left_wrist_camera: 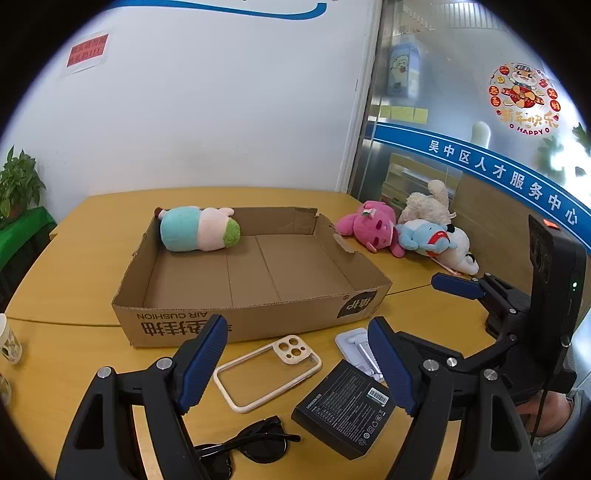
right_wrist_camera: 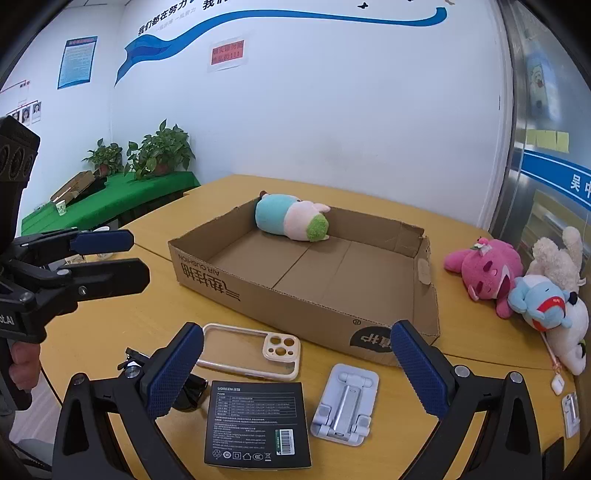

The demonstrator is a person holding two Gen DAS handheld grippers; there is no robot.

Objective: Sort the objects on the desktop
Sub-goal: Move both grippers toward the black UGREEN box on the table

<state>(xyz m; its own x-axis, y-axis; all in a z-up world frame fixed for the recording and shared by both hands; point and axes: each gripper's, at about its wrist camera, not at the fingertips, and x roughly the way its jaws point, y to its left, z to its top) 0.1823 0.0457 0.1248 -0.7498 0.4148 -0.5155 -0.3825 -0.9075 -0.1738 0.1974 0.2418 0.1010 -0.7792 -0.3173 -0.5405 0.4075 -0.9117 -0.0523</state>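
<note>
A white wall (right_wrist_camera: 332,110) is filling the upper middle of the frame, with a blue wave stripe (right_wrist_camera: 258,22) painted across its top. A red notice (right_wrist_camera: 228,51) is hanging just under the stripe, and a blue poster (right_wrist_camera: 77,61) is hanging at upper left. Two potted plants (right_wrist_camera: 160,149) are sitting at middle left on a side table draped in green cloth (right_wrist_camera: 110,203). At the right edge, a glass partition (left_wrist_camera: 461,110) is carrying a blue band with white characters (left_wrist_camera: 498,170), a round festive sticker (left_wrist_camera: 524,98) at upper right, and yellow sticky notes (left_wrist_camera: 404,112). A paper cup (left_wrist_camera: 9,343) is standing on the counter (left_wrist_camera: 74,258) at the lower left edge.
</note>
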